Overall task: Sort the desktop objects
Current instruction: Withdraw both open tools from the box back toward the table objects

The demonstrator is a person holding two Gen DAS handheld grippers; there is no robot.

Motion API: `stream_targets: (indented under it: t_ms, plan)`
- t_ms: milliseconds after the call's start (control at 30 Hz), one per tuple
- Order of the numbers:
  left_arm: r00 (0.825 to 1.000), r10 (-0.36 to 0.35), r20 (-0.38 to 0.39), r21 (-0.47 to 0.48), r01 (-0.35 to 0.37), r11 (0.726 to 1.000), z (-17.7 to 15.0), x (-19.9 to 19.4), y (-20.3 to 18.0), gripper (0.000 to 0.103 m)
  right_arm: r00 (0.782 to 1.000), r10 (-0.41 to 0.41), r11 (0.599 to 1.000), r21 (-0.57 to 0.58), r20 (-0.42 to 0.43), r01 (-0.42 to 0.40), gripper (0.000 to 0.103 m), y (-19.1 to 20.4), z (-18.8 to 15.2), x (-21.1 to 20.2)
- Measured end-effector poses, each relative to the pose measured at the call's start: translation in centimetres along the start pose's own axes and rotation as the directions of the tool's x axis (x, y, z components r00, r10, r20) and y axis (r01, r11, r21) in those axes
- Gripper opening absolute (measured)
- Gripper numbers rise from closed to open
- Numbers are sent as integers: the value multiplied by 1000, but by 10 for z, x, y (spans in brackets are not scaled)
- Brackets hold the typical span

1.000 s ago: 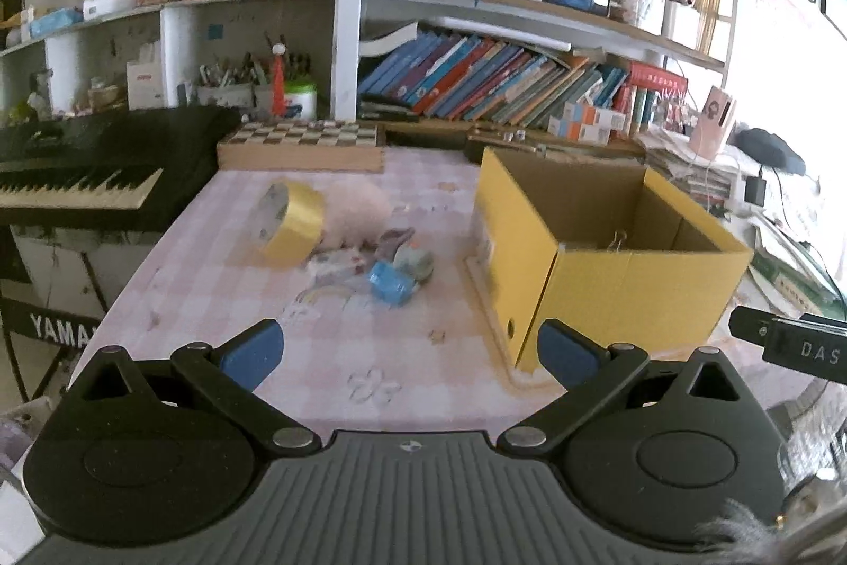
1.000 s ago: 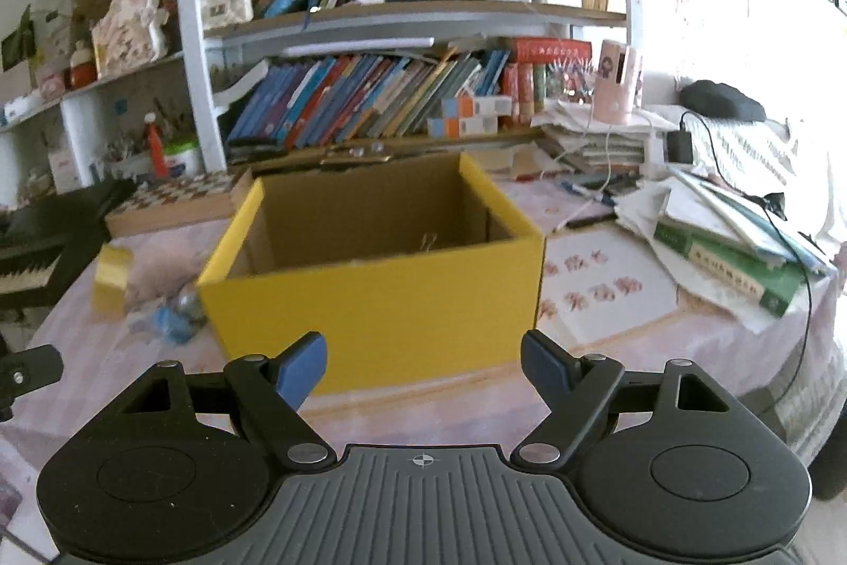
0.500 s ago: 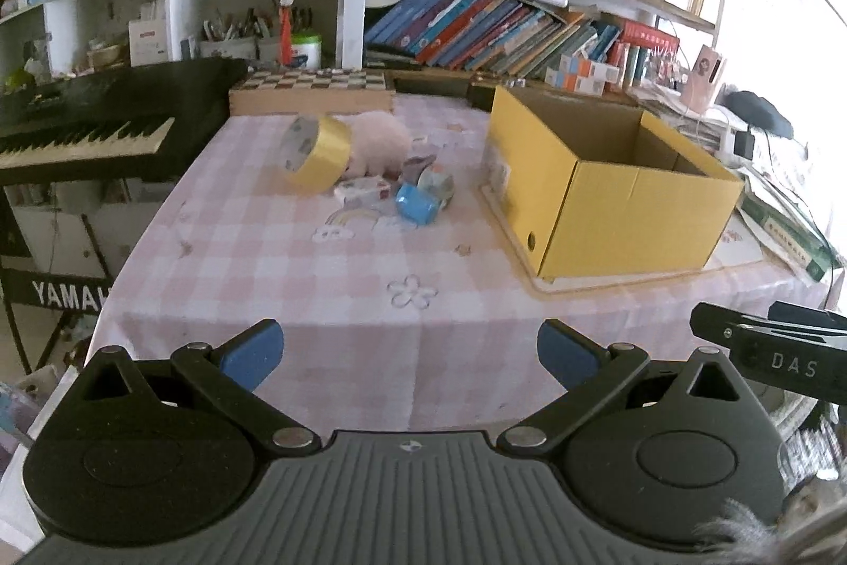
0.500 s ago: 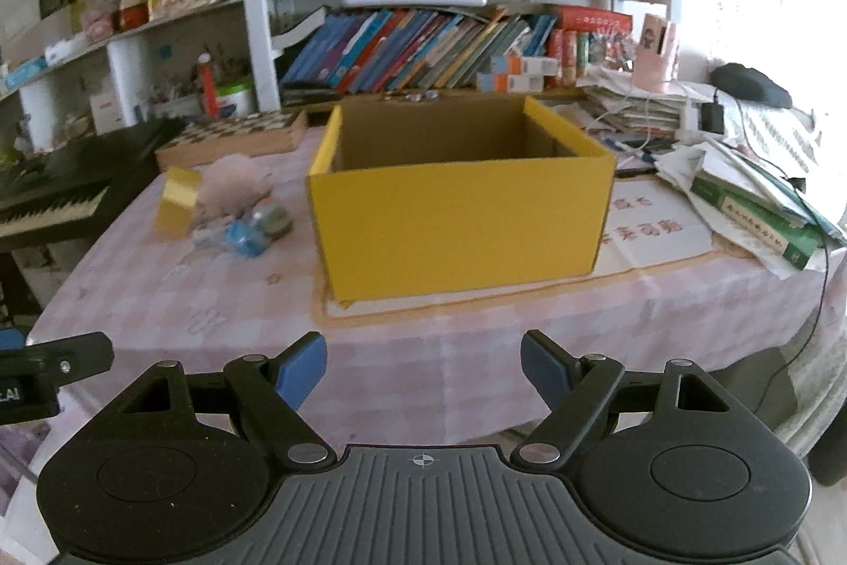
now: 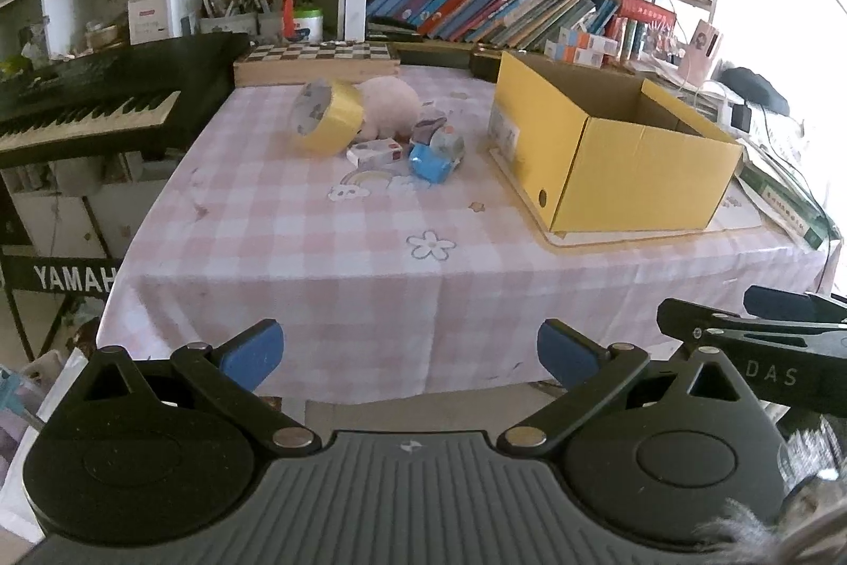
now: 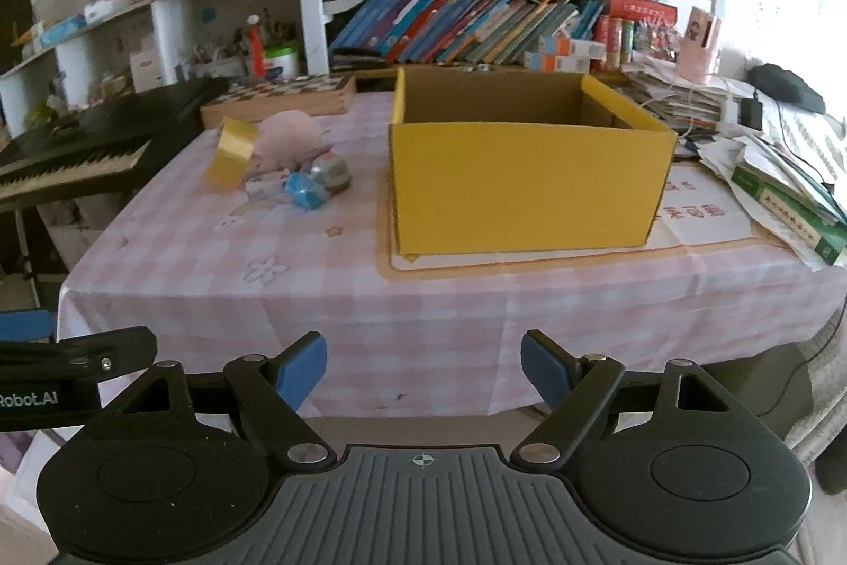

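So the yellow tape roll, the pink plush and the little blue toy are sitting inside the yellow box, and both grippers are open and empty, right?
Not quite. The left wrist view shows the yellow tape roll, pink plush and blue toy on the tablecloth beside the yellow box, not inside it. The left gripper and right gripper are indeed open and empty.

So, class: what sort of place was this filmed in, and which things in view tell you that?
Most likely a lived-in home study or family room, not a lab: crowded bookshelves behind the table, a keyboard piano beside it, and a pink checked tablecloth with toys and a yellow box.
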State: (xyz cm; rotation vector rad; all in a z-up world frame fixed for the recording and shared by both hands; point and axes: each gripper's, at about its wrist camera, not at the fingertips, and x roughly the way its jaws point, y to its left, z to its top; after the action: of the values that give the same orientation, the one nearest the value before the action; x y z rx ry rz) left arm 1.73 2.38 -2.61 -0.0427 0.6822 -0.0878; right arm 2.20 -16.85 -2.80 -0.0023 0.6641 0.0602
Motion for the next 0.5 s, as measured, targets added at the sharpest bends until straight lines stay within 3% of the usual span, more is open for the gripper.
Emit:
stream_targets:
  t_ms: [500]
  plan:
    - [999,43,14,-33,-43,999,-5,-11,25,103,999,52,997,-53,-6,-52,83,31,0,1]
